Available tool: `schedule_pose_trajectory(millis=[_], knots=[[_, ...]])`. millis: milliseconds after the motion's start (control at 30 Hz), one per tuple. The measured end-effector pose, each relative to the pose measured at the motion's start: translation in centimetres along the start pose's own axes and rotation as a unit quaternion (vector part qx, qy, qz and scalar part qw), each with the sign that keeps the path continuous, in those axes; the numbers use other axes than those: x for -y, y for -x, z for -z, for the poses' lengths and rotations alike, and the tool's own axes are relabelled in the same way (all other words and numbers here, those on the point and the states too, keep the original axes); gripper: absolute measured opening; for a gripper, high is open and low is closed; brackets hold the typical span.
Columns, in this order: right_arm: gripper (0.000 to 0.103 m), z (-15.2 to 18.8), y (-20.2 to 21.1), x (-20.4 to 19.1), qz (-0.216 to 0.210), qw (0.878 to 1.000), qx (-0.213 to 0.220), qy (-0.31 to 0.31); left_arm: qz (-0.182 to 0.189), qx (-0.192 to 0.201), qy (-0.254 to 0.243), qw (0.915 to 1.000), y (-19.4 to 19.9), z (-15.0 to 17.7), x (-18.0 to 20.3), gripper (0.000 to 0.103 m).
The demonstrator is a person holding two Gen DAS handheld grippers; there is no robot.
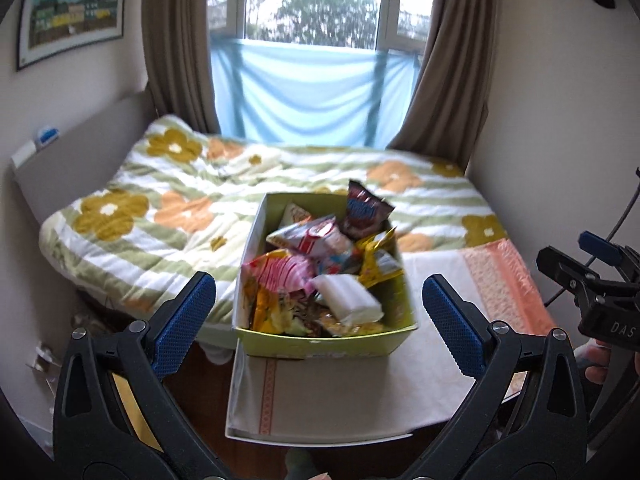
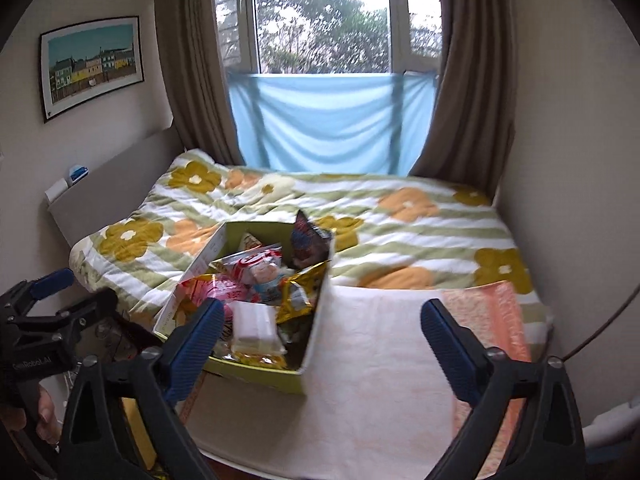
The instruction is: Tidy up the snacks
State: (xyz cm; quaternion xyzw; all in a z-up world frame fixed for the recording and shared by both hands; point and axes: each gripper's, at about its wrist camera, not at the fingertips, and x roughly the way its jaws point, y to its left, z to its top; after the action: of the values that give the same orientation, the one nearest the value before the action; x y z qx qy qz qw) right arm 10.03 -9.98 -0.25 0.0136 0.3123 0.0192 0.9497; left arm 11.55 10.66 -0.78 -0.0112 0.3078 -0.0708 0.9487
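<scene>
A yellow-green cardboard box sits on a cloth-covered table pushed against the foot of a bed with a flowered quilt. It is heaped with snack packets: a dark red bag standing tallest at the far end, a pink packet and a white wrapped block near the front, yellow foil ones to the right.

The left gripper hovers before the box with its fingers spread wide and nothing between them; the right gripper likewise hangs open and empty, over the bare cloth to the box's right.

The packets look light, crinkly and slippery, probably air-filled and easy to crush, so a pinch on a sealed top edge or corner would serve better than squeezing the belly. The white block seems firmer, though blur makes this hard to judge. The box's thin walls would likely flex if gripped by one side.

The box's left wall stands near the table's left edge, so little room there; the cloth to its right and front lies open for setting packets down
</scene>
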Motion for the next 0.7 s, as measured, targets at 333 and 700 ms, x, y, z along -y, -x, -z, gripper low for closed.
schedule_pose_trajectory(millis=[333, 700], knots=[[0.102, 4.8, 8.1, 4.2, 0.056, 0.998, 0.036, -0.011, -0.008, 0.050, -0.027, 0.9984, 7.7, 4.5, 5.6, 0.103], [0.102, 6.8, 9.5, 5.4, 0.071, 0.996, 0.039, -0.022, -0.001, 0.061, -0.023, 0.9979, 9.3, 6.1, 7.3, 0.103]])
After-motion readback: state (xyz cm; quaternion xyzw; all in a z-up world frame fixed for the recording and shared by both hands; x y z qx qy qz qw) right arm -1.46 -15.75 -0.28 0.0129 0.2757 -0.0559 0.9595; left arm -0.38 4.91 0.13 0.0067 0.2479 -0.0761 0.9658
